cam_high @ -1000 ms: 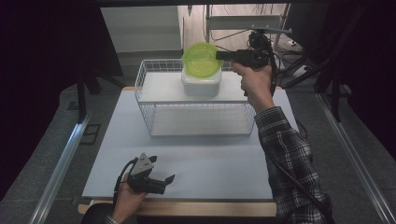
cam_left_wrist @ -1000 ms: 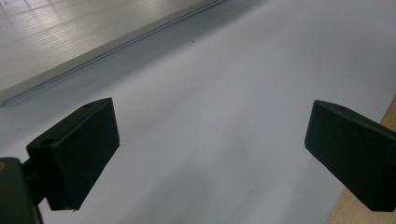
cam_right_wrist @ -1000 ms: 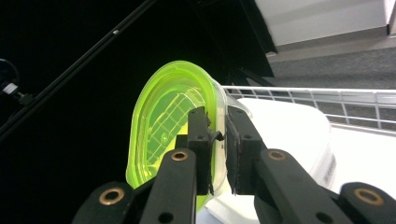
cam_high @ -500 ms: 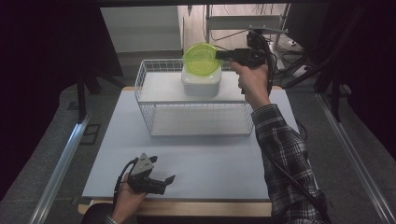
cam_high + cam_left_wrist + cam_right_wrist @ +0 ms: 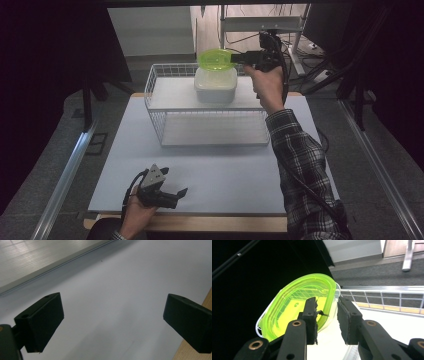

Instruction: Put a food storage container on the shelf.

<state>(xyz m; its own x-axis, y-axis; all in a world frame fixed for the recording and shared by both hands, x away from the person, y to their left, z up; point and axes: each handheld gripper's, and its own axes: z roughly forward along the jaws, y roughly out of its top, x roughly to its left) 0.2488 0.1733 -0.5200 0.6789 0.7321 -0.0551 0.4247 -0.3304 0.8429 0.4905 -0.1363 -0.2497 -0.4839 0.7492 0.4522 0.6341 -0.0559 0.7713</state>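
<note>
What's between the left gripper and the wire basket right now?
Nothing: in the high view, bare white table runs from the left gripper to the wire basket.

a white sheet (image 5: 220,165) is covering the wooden table (image 5: 210,222), and metal rails (image 5: 65,175) are running along both sides.

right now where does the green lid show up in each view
high view: green lid top centre, tilted above the white container in the wire basket, at the right gripper tips.
left gripper view: bare white table surface between its jaws.
right gripper view: left of centre, rim between the jaws.
Shared landmark: the wire basket.
</note>
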